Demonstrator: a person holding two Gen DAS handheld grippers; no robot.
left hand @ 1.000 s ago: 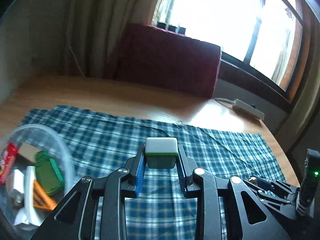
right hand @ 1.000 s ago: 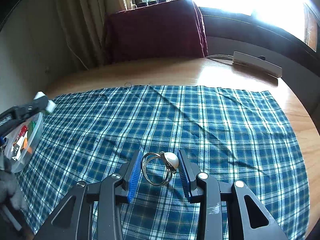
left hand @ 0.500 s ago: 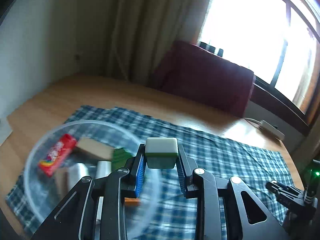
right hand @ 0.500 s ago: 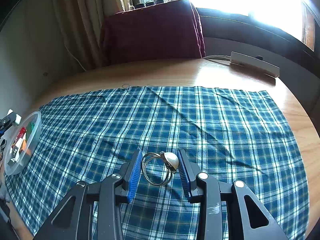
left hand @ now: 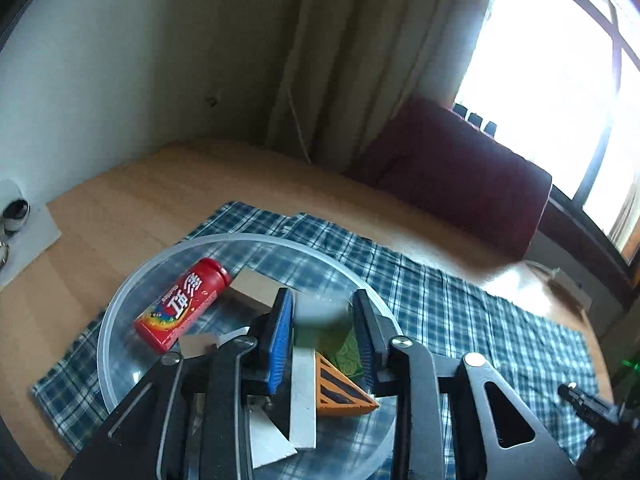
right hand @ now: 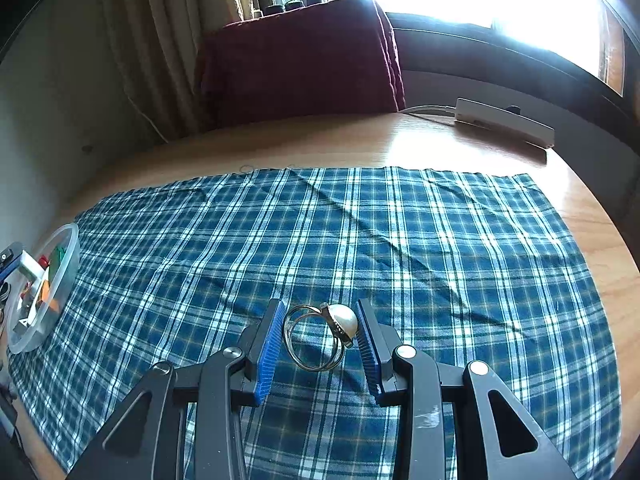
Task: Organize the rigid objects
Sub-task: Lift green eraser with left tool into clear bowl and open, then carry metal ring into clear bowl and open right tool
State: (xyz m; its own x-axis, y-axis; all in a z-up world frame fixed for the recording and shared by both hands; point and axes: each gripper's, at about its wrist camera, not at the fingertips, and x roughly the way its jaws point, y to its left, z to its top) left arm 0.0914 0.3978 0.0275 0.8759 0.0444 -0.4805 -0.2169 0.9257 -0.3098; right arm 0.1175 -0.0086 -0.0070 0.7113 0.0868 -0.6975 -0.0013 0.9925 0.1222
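- The clear round plastic bowl at the left end of the blue-and-white checked cloth already holds a heap of sorted things: a red candy tube with a rainbow print, a grey-beige block, a white slab, an orange wedge with black stripes and a green patterned piece.
- The left gripper hangs right over that bowl with its blue-padded jaws parted. A blurred pale-and-green block sits between them; its smear suggests it is dropping free, but I cannot tell whether the pads touch it.
- The right gripper hovers above the middle of the cloth, jaws drawn in on a thin silver double-band ring with a round white pearl: the pearl presses the right pad, the band meets the left pad.
- The ring looks small, hard and slippery, held upright and a little tilted.
- Judging from this, most of the work is done: the cloth is bare of loose items, and what seems left is carrying the ring across to the bowl, which lies well apart, far to the left in the right wrist view.
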